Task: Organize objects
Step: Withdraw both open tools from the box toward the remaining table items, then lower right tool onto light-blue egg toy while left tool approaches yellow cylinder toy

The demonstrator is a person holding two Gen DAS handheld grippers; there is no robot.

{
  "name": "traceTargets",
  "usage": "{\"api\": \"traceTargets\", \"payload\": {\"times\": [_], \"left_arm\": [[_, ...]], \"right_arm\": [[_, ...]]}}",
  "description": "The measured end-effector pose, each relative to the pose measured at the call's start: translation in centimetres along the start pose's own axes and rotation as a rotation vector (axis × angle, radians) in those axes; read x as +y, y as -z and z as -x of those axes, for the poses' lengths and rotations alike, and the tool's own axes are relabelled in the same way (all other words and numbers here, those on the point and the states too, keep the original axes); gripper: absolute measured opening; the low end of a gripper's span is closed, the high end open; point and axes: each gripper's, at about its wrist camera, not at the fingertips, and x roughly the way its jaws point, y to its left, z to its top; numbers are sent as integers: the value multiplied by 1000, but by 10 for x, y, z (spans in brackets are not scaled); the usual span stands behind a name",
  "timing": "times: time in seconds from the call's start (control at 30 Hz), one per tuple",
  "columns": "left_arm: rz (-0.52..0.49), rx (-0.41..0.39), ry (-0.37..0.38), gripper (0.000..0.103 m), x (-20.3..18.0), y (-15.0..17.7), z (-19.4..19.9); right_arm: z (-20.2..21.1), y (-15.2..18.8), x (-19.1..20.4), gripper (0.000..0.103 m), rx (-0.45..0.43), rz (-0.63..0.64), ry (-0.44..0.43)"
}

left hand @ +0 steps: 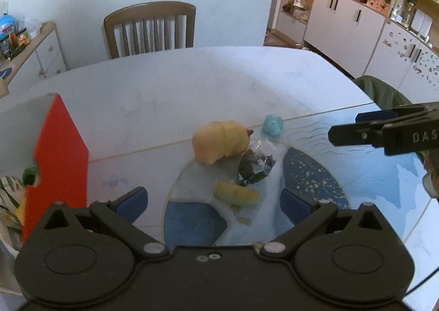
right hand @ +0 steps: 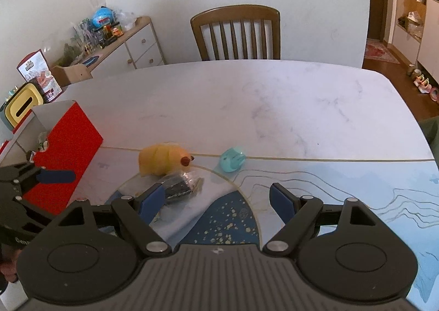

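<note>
- We see both tools hovering over the white marble-look tabletop (right hand: 274, 108), neither holding anything.
- Left tool (left hand: 214, 201): blue pads spread wide, nothing between them; a small yellow oblong toy (left hand: 237, 194) lies on the tabletop just ahead, in line with the gap.
- Right tool (right hand: 216, 198): also wide and empty; its left pad sits just beside a clear crinkly plastic bag of dark small parts (right hand: 182, 186), overlapping it in the right wrist view; we cannot tell if they touch.
- Loose items sit clustered on the printed blue-and-white mat (right hand: 356, 201): a chubby yellow plush animal with a brown nose (right hand: 162, 160) touches or nearly touches the bag; a small turquoise rounded plastic toy (right hand: 231, 162) lies apart, to the plush's right by the mat edge.
- The red-and-white open cardboard box (right hand: 65, 146) stands on the left of the tabletop with a few things already inside; we judge it the target container.
- We judge the task partway along, with four items still out.
- Risks as we see them:
- The bag is slippery and limp, so a pinch on the film alone may slide off or spill the parts.
- The bag, plush and yellow toy lie close together, so closing on one may drag or knock a neighbour.
- The two tools work near each other and near the box, so crossing paths could clash or tip the box wall.
- The round turquoise toy may roll off the mat if nudged.
</note>
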Motion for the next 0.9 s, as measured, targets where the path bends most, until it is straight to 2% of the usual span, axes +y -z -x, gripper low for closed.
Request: {"api": "traceTargets", "payload": {"times": [0.3,0.6,0.9], "left_arm": [[-27,-15,-18,102,-7,5,-23],[-132,-31,-34,102,-17,11,-45],[-168,-24,-25,99,-20,14,-60]], "right_arm": [[-34,-8,-14,84,24,20,11],[-71,-18,-14,84,74,79,6],[-99,-18,-13,83,92,106,17]]}}
